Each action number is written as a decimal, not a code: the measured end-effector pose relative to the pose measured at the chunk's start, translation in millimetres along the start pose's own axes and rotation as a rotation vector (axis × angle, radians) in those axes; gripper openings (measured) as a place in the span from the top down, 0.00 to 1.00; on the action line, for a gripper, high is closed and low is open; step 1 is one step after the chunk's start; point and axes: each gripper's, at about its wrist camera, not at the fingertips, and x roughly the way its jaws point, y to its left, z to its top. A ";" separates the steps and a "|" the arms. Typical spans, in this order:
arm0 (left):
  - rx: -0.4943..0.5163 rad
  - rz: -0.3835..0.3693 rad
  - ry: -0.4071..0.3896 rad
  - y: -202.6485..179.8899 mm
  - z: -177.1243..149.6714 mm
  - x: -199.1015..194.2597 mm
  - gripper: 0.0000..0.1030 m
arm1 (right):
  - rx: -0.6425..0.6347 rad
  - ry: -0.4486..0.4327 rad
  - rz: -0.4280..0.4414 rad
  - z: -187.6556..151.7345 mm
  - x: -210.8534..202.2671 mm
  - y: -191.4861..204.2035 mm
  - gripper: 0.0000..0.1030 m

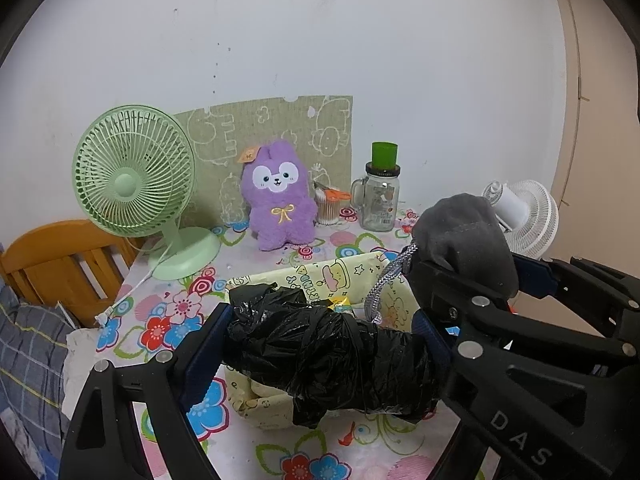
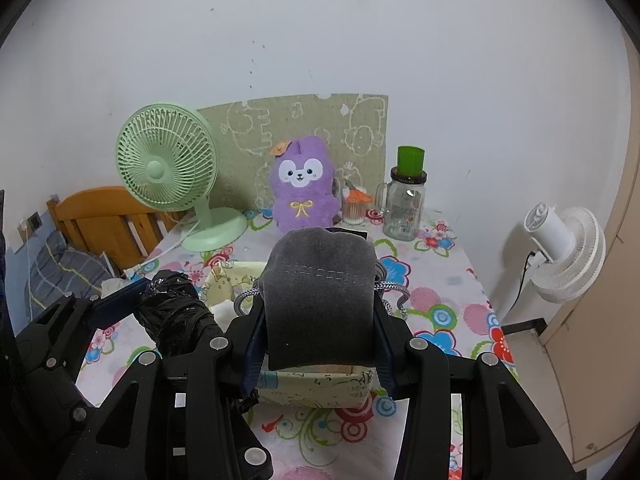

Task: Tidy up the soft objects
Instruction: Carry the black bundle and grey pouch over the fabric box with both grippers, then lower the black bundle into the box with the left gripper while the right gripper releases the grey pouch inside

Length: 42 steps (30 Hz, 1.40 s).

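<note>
My left gripper [image 1: 320,344] is shut on a black plastic bag bundle [image 1: 332,352] and holds it over a pale yellow fabric basket [image 1: 344,276]. The bundle also shows in the right wrist view [image 2: 176,312]. My right gripper [image 2: 320,320] is shut on a grey drawstring pouch [image 2: 320,292] above the same basket [image 2: 316,384], next to the left gripper. In the left wrist view the pouch [image 1: 464,236] sits at the right with its grey cord [image 1: 384,284] hanging. A purple plush rabbit [image 1: 280,196] sits at the back of the table.
The floral-cloth table [image 1: 168,312] holds a green desk fan [image 1: 136,184] at back left and a glass jar with a green cup [image 1: 380,192] and a cotton swab pot [image 1: 328,208] at back right. A white fan [image 2: 564,248] stands off the table's right edge; a wooden headboard [image 1: 60,256] is left.
</note>
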 end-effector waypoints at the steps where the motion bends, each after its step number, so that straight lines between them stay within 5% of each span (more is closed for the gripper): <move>1: 0.001 0.001 0.004 0.3 0.1 3.1 0.12 | 0.001 0.004 0.003 0.2 3.5 -0.7 0.52; 26: -0.039 0.024 0.106 3.5 1.8 82.2 0.07 | 0.010 0.098 0.007 1.3 68.3 -19.1 0.52; 42: -0.016 0.062 0.174 15.4 -13.3 87.5 0.00 | -0.001 0.157 0.074 -1.8 103.5 -3.7 0.52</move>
